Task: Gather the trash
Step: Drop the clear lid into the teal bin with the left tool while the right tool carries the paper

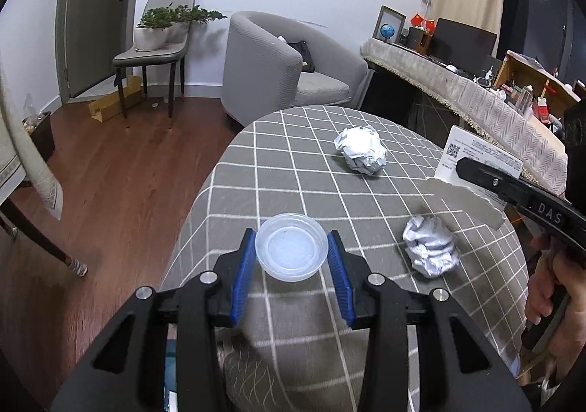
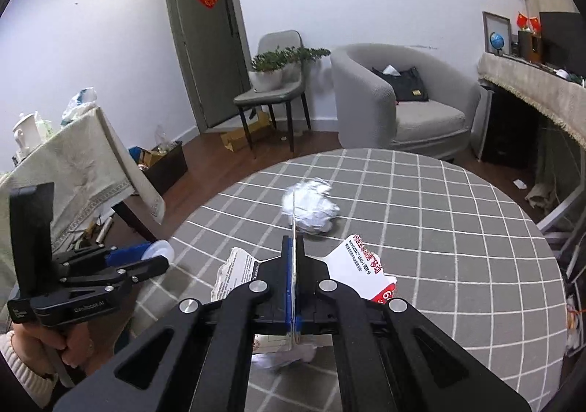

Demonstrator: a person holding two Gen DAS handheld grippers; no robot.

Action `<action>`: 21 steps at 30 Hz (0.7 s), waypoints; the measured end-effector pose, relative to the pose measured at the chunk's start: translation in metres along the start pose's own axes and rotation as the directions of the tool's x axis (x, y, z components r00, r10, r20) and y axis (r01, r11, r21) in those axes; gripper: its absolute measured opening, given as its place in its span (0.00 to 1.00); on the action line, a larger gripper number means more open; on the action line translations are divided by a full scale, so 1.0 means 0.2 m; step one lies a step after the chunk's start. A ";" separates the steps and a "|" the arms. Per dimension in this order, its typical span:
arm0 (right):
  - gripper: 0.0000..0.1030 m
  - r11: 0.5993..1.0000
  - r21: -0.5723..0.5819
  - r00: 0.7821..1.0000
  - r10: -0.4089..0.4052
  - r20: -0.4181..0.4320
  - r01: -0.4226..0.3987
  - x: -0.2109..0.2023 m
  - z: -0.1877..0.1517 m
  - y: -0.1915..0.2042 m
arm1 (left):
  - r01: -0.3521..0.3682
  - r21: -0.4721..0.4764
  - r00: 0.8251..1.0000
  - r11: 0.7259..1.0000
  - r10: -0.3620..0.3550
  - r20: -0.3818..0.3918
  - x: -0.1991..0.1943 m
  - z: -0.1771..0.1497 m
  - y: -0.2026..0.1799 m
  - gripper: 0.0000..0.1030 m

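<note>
Above the checked worktop (image 1: 293, 170), a clear plastic cup (image 1: 291, 247) is gripped by the part-open left claw (image 1: 291, 254); torn card (image 2: 360, 265) is pinched in the fully closed right claw (image 2: 293, 247).

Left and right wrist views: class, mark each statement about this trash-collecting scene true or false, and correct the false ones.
1. The left gripper holds a clear plastic cup. True.
2. The right gripper is open and empty. False: it is shut on a torn piece of card.
3. Two crumpled paper balls lie on the table. True: one far, one near.
4. The tablecloth is plain red. False: it is grey with white grid lines.
5. A plant pot stands on the armchair. False: the plant pot stands on a grey dining chair.
</note>
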State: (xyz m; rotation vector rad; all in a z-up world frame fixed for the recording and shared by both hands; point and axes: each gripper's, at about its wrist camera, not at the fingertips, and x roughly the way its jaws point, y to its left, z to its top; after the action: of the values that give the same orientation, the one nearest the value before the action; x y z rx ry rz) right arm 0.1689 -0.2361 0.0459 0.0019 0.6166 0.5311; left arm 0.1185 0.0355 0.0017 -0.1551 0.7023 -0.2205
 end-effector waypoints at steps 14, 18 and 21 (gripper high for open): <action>0.01 0.993 -0.028 0.994 0.111 0.012 -0.110 -0.06 -0.09 0.31 | -0.087 0.014 0.996 0.996 0.087 -0.008 -0.21 -0.17 0.15 0.41; 0.01 0.989 -0.035 0.989 0.145 0.010 -0.144 -0.07 -0.11 0.41 | -0.118 -0.006 0.993 0.993 0.118 -0.017 -0.28 -0.22 0.26 0.41; 0.01 0.986 -0.050 0.987 0.162 -0.006 -0.162 -0.04 -0.13 0.50 | -0.141 -0.011 0.990 0.990 0.141 -0.031 -0.31 -0.27 0.33 0.41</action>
State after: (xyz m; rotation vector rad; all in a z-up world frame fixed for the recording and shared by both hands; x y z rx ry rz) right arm 0.1009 -0.1567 0.0449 0.0042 0.6081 0.7042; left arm 0.0471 0.1109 -0.0134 -0.1144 0.7415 -0.0828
